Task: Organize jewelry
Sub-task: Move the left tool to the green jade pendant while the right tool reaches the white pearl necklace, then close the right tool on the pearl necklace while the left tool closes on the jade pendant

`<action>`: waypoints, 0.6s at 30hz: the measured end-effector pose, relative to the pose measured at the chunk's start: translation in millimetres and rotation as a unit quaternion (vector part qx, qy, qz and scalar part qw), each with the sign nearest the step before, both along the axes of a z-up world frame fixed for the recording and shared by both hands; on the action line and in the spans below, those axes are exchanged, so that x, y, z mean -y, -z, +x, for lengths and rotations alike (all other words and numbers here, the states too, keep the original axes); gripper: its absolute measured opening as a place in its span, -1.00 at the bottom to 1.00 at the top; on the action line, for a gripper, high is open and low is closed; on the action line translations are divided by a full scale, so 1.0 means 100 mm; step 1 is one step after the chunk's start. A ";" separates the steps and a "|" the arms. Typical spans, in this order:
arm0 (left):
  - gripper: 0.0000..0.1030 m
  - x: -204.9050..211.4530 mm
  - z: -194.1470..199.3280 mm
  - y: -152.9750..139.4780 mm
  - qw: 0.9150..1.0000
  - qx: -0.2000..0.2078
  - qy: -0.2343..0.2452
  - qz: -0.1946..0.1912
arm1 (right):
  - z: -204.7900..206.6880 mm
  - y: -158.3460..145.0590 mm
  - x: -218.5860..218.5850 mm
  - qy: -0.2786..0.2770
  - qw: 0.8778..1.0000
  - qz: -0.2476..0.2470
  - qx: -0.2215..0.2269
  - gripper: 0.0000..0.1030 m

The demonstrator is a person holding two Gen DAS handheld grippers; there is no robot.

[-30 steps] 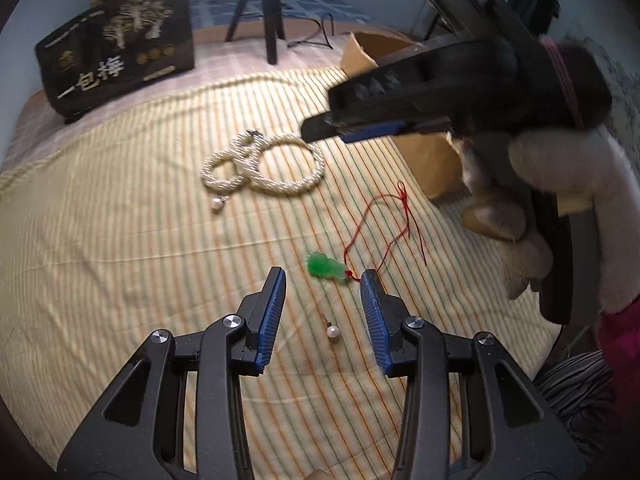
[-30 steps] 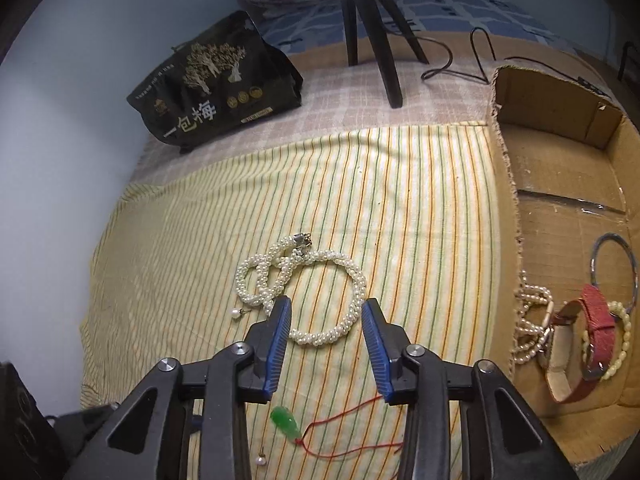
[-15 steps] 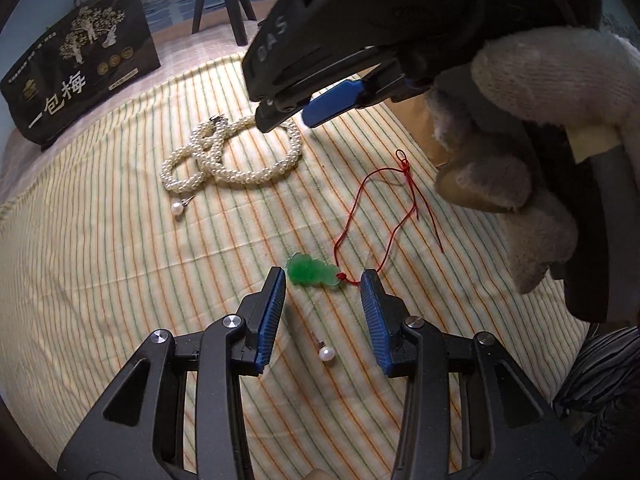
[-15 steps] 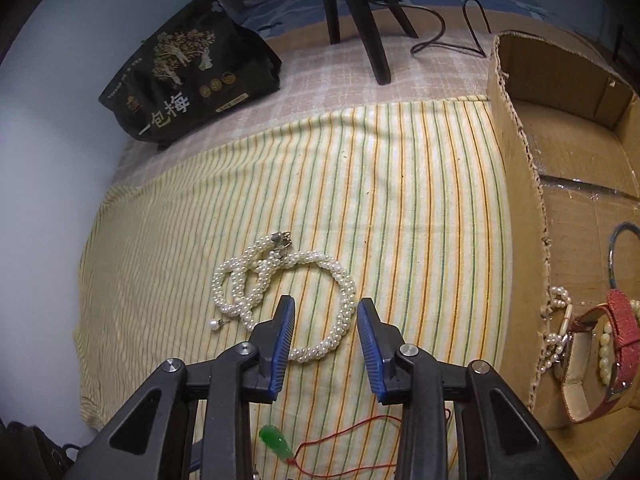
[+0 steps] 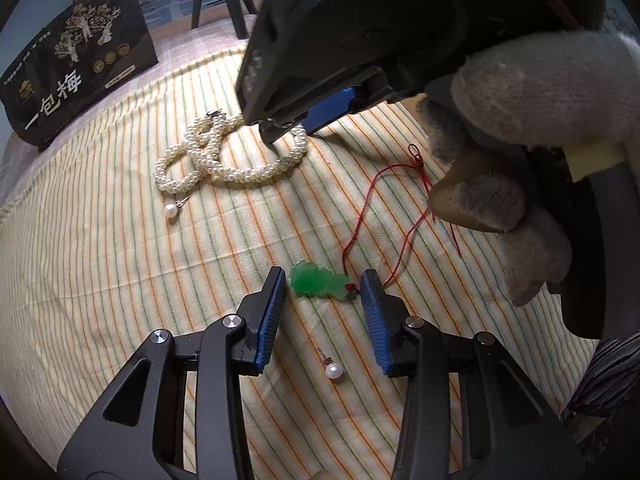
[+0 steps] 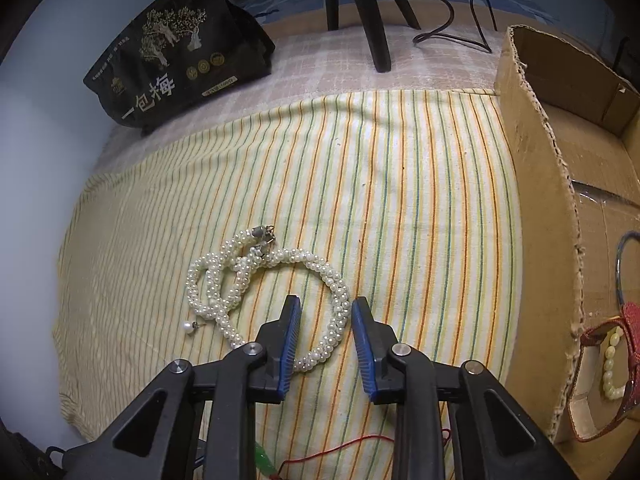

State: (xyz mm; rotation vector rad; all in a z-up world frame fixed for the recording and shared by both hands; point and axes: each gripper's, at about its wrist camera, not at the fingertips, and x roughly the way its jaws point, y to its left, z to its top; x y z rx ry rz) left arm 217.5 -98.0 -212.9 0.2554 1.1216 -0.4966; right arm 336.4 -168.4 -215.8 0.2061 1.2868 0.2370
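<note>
A green jade pendant [image 5: 319, 282] on a red cord [image 5: 384, 200] lies on the striped cloth. My left gripper [image 5: 323, 280] is open, its jaws on either side of the pendant, not closed on it. A twisted pearl necklace [image 6: 264, 292] lies further back; it also shows in the left wrist view [image 5: 224, 156]. My right gripper [image 6: 325, 312] is open, with the necklace's right loop between its jaws. Loose pearl earrings lie near the necklace [image 5: 171, 213] and near my left gripper [image 5: 334, 370].
A cardboard box [image 6: 560, 184] at the right holds a red strap [image 6: 624, 356], beads and a ring. A black printed bag [image 6: 180, 52] and tripod legs [image 6: 368, 12] stand at the back. The right gripper's body and gloved hand [image 5: 520, 120] fill the upper right of the left wrist view.
Both grippers have moved forward and down. The left now brackets the green pendant; the right has closed in on the pearl necklace. Both stay open.
</note>
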 end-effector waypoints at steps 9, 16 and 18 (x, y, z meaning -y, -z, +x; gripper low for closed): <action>-0.34 0.07 -0.07 0.03 1.000 0.015 0.000 0.012 | -0.01 -0.01 -0.02 -0.008 1.000 -0.022 0.007 -0.79; -0.37 0.02 -0.13 -0.01 1.000 0.012 -0.010 0.004 | -0.03 -0.04 0.05 0.002 1.000 -0.006 0.014 -0.89; -0.37 -0.05 -0.08 -0.05 1.000 0.010 -0.019 -0.006 | -0.04 -0.08 0.10 0.013 1.000 0.018 0.015 -0.89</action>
